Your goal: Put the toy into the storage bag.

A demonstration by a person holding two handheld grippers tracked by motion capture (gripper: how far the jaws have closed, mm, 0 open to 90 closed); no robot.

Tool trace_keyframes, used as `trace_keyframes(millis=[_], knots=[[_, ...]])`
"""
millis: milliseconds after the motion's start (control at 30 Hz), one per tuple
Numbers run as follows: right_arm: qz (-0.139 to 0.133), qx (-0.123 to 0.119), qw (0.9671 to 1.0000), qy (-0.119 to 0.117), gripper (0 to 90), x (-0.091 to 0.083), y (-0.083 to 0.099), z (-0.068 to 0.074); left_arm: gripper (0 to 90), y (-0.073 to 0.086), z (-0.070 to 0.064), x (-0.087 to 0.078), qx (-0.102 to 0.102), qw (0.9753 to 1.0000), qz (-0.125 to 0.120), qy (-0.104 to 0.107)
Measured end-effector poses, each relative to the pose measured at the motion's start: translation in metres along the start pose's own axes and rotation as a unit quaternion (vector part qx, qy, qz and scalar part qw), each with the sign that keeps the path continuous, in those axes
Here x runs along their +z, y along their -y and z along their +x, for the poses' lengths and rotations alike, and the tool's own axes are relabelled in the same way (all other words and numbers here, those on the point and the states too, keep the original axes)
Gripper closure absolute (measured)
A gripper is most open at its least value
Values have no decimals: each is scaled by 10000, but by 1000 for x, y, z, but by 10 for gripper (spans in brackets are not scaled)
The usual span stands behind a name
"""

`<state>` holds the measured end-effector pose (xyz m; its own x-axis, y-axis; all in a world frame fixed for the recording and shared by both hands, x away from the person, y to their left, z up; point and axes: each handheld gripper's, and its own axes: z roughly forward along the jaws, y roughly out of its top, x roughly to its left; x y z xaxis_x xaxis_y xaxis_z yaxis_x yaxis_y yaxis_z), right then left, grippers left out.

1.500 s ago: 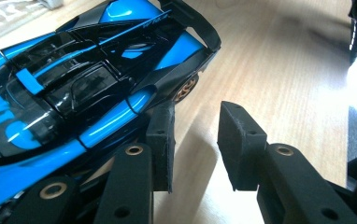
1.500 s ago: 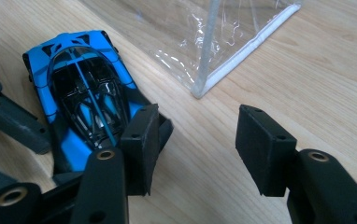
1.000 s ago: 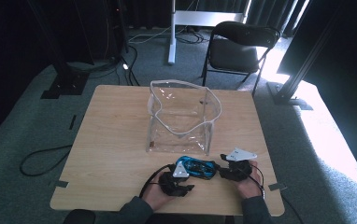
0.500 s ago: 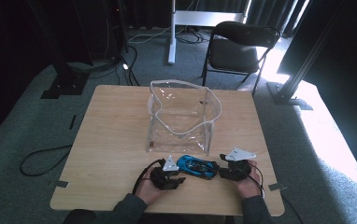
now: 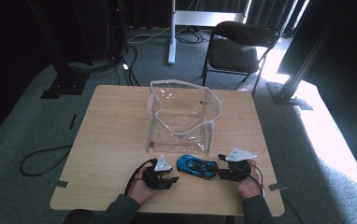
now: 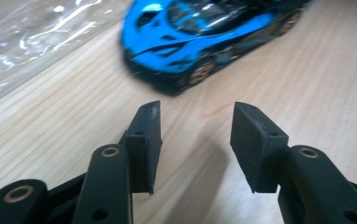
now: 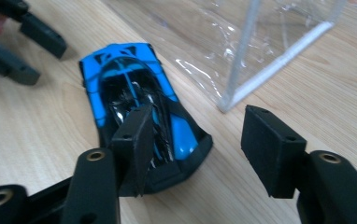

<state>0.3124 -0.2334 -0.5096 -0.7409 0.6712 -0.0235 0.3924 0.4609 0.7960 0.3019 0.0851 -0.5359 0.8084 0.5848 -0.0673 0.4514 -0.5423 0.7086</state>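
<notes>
Near the table's front edge [image 5: 97,196], the blue car [image 5: 196,165] sits between my two grippers, just in front of the clear bag [image 5: 181,116]. My left gripper [image 6: 195,116] is spread wide, empty, short of the car's nose. My right gripper [image 7: 195,126] is wide too, one jaw over the car's tail, the other off to the bag side. I judge the risk is here: closing now from that offset could pinch a corner and spin the car away, or snag the bag's plastic and drag it.
</notes>
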Motion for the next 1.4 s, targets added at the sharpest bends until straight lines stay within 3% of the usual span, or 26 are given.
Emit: trace_keyframes(millis=[200, 300, 400, 733, 900, 967, 1000, 1400], knots=[[-9, -89, 9999, -92, 320, 3, 1, 1, 523, 2, 9, -1, -108, 9995, -119, -267], [-65, -128, 9998, -153, 203, 3, 2, 1, 522, 3, 13, 1, -171, 9994, -83, -298], [-82, -186, 9995, -222, 143, 5, 4, 1, 517, 4, 14, 2, -190, 9993, -93, -308], [204, -384, 9980, -457, 123, 25, 6, 6, 503, 0, 14, 7, -134, 9993, -109, -334], [576, -541, 9951, -601, 154, 39, 11, 13, 492, -5, 14, 13, -79, 9991, -120, -391], [564, -579, 9952, -557, 196, 38, 10, 14, 493, -8, 14, 15, -46, 9989, -113, -455], [547, -531, 9950, -644, 204, 36, 10, 14, 495, -9, 15, 17, -41, 9987, -104, -498], [465, -680, 9952, -537, 197, 35, 17, 19, 505, -12, 21, 20, -218, 9983, -158, -521]])
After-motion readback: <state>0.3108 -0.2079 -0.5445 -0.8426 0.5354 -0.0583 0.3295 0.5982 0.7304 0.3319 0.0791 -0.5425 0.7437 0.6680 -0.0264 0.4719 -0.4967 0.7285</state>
